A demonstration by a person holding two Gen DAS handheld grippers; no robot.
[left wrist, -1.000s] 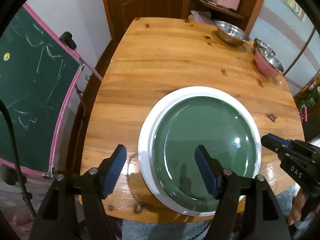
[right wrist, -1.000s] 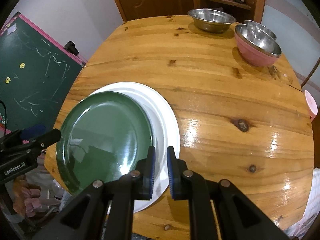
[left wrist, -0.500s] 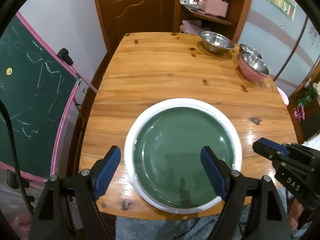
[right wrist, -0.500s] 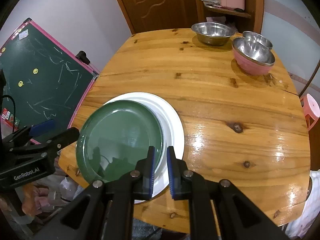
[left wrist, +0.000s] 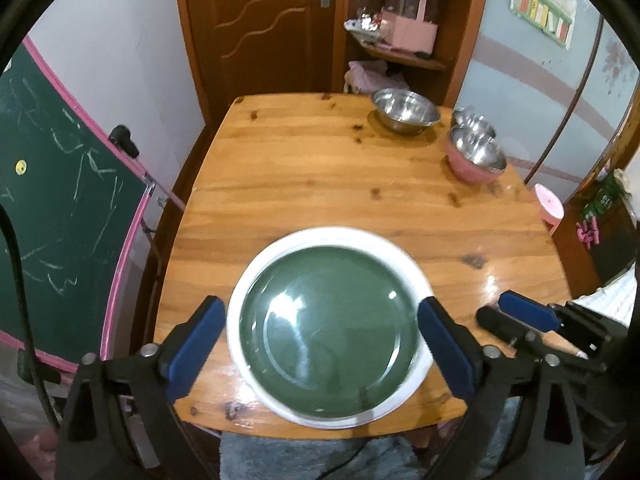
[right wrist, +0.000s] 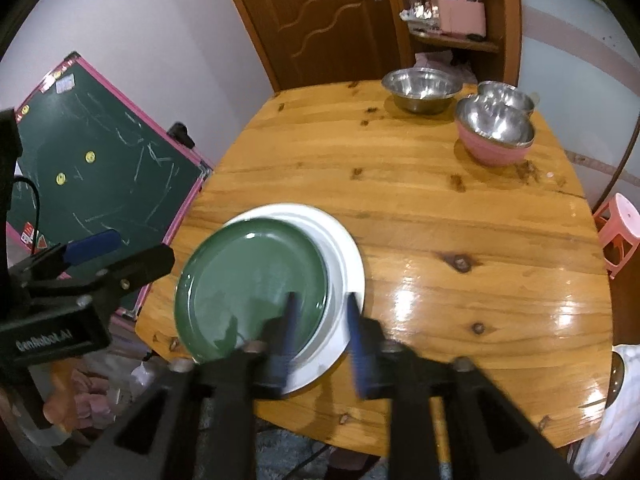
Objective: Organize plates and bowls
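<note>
A green plate (left wrist: 328, 340) lies inside a larger white plate (left wrist: 240, 312) near the front edge of the wooden table (left wrist: 320, 184). My left gripper (left wrist: 320, 304) hovers above them, jaws opening wide, nothing between the pads. My right gripper (right wrist: 322, 296) hangs over the right rim of the white plate (right wrist: 348, 264), its blurred jaws opening and gripping nothing. The green plate (right wrist: 252, 280) sits towards the white plate's left side in that view. At the far right stand a steel bowl (left wrist: 404, 110), a smaller steel bowl (left wrist: 472, 122) and a pink steel-lined bowl (left wrist: 476, 156).
A green chalkboard (left wrist: 60, 220) with a pink frame leans left of the table. A brown door (left wrist: 260, 20) and a shelf with a pink box (left wrist: 408, 32) stand behind. A pink stool (right wrist: 618, 232) is at the table's right.
Both grippers have lifted and drawn back from the stacked plates, so more of the table shows. The left jaws spread wider. The right jaws went from shut to parted.
</note>
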